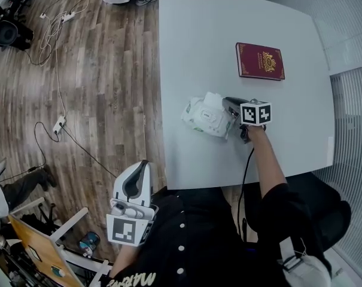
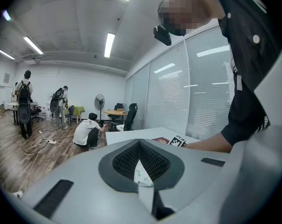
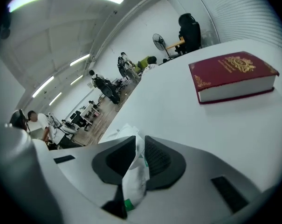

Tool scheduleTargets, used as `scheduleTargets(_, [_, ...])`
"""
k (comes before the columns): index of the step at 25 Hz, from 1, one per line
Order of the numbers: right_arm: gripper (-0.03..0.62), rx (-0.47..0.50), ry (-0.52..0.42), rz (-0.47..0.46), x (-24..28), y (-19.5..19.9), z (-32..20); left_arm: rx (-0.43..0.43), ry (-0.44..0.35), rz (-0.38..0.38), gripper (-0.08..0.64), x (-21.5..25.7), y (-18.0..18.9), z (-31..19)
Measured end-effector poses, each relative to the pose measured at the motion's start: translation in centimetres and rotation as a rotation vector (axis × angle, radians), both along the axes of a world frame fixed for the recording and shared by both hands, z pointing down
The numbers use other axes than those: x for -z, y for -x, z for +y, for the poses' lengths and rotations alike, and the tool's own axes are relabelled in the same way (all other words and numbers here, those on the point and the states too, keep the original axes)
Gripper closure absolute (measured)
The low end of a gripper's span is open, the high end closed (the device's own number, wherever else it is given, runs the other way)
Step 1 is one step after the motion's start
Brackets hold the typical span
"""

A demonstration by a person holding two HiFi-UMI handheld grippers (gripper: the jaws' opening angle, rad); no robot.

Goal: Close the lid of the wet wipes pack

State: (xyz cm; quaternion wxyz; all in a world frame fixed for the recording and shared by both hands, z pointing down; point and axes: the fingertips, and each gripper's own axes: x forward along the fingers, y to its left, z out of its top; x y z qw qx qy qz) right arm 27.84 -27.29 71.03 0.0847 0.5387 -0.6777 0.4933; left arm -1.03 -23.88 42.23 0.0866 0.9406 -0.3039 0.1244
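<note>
Head view only: the wet wipes pack (image 1: 203, 118) is seen lying on the white table (image 1: 228, 28), toward its near edge, well apart from the red book (image 1: 259, 61) farther back. The right gripper (image 1: 233, 122) is set against the pack's right end. The left gripper (image 1: 141, 169) is held off the table, over the wood floor (image 1: 103, 70), beside the person's torso and well apart from the pack.

Right gripper view only: the grip itself is shown. The jaws are clamped on a crumpled fold of the pack's white film, pinched between the dark ribbed pads (image 3: 160, 158), with green print at the fold's lower end. The book is seen beyond, flat and closed, with a gold emblem on the cover.

Left gripper view only: the jaws are closed tip to tip and nothing is seen gripped. A white, green-printed sliver is seen in the slit behind the tips; whether that is the pack beyond cannot be told. The right gripper's marker cube (image 2: 177, 141) is seen over the jaw. Also seen here are standing people (image 2: 23, 104), a crouched person (image 2: 87, 132) and a fan (image 2: 99, 101).

Pack: white, soft and crinkled, with green print near its left corner. A white flap, the lid (image 1: 213, 100), is seen raised at the far side, not pressed flat. The lid is not made out in either gripper view.
</note>
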Motion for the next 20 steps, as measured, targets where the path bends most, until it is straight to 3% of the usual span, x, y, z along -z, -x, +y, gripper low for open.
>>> scheduleTargets(3, [0.523, 0.028, -0.056, 0.085, 1.2, 0.1, 0.2, -0.011, -0.016, 0.015, 0.557, 0.6, -0.2, 0.1])
scheduleTargets(9, [0.538, 0.048, -0.159, 0.159, 3.7, 1.4, 0.6, -0.027, -0.042, 0.026, 0.557, 1.7, 0.1, 0.6])
scheduleTargets(20, [0.535, 0.153, -0.244, 0.283, 4.8, 4.7, 3.0, -0.046, -0.060, 0.064, 0.557, 2.5, 0.2, 1.9])
